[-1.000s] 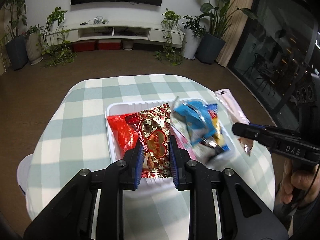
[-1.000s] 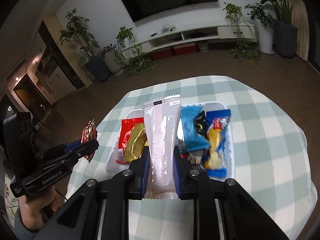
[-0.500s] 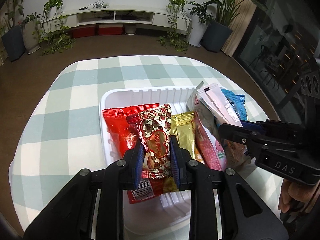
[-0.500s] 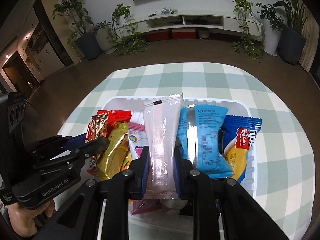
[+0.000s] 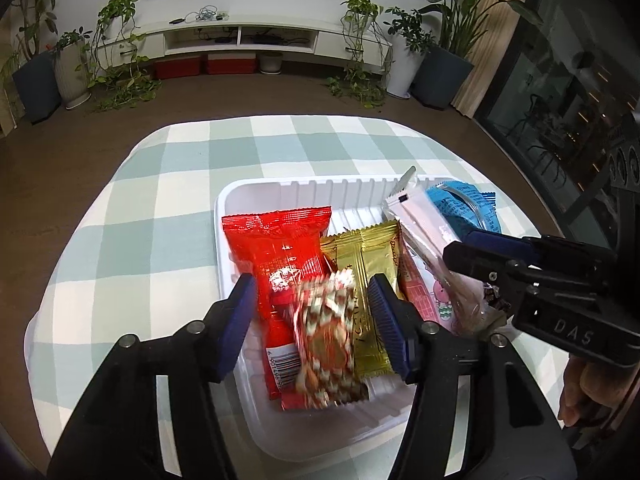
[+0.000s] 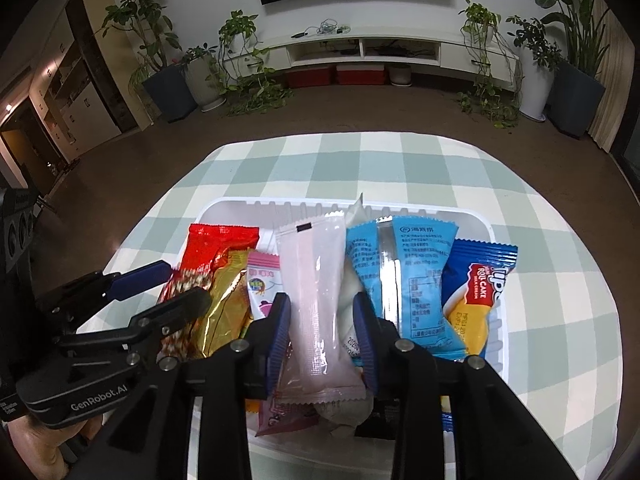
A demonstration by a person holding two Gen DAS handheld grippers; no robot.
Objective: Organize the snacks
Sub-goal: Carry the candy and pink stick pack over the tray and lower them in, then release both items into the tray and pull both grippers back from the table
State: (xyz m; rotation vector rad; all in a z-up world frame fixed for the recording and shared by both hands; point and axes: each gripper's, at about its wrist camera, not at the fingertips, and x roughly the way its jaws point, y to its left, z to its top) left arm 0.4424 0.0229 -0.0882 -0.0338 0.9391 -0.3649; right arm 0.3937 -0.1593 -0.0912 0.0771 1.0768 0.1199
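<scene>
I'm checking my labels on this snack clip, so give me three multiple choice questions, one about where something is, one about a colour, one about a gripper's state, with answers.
1. Where does the red packet lie?
A. at the white tray's left end
B. on the tablecloth
C. on the floor

2. What colour is the packet marked ROLL CAKE?
A. green
B. dark blue and yellow
C. black

3. How does the left gripper stand?
A. shut on the gold packet
B. out of view
C. open

Answers: 1 A, it lies against the tray's left wall. 2 B, its wrapper is blue with a yellow picture. 3 C, gaps show either side of the blurred heart-print packet.
</scene>
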